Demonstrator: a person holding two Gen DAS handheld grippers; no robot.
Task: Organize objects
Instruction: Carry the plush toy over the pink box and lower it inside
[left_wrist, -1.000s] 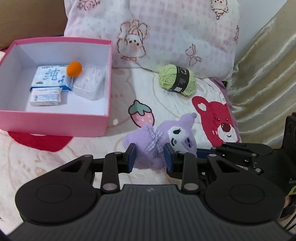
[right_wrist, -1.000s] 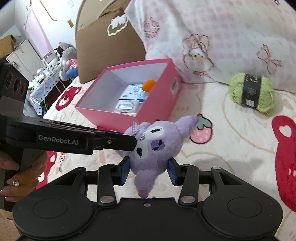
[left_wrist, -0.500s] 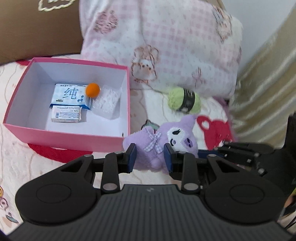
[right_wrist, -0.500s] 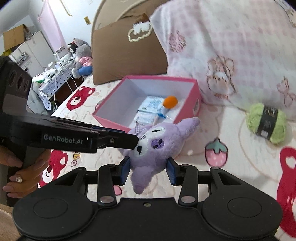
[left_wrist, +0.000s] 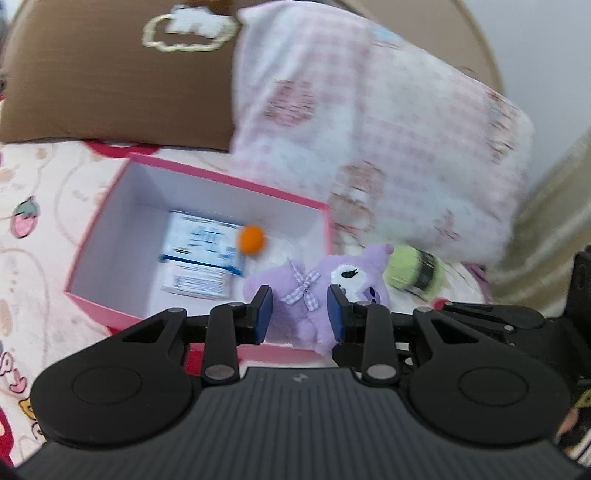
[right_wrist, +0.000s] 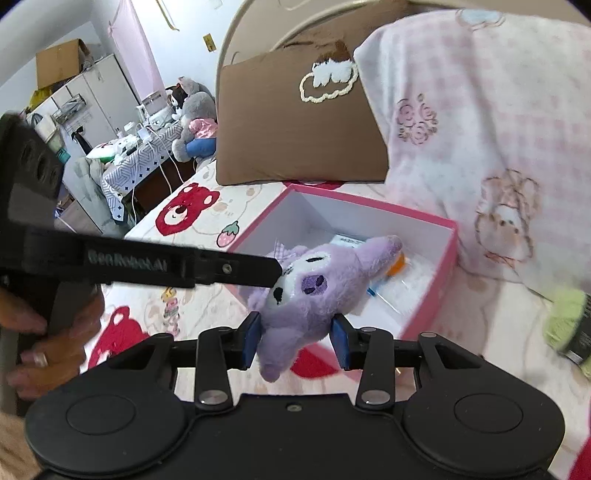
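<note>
Both grippers have the purple plush toy (right_wrist: 310, 291); the right gripper (right_wrist: 295, 339) is clamped on its head, the left gripper (left_wrist: 300, 314) squeezing its body by the gingham bow; the toy hangs in the air over the near right corner of the pink box (left_wrist: 110, 206); inside sit an orange ball (left_wrist: 252, 239) and blue-printed packets (left_wrist: 201, 254); a green yarn ball (left_wrist: 412, 272) lies on the bedspread beside the box's right wall, below the pink checked pillow (left_wrist: 369, 122).
</note>
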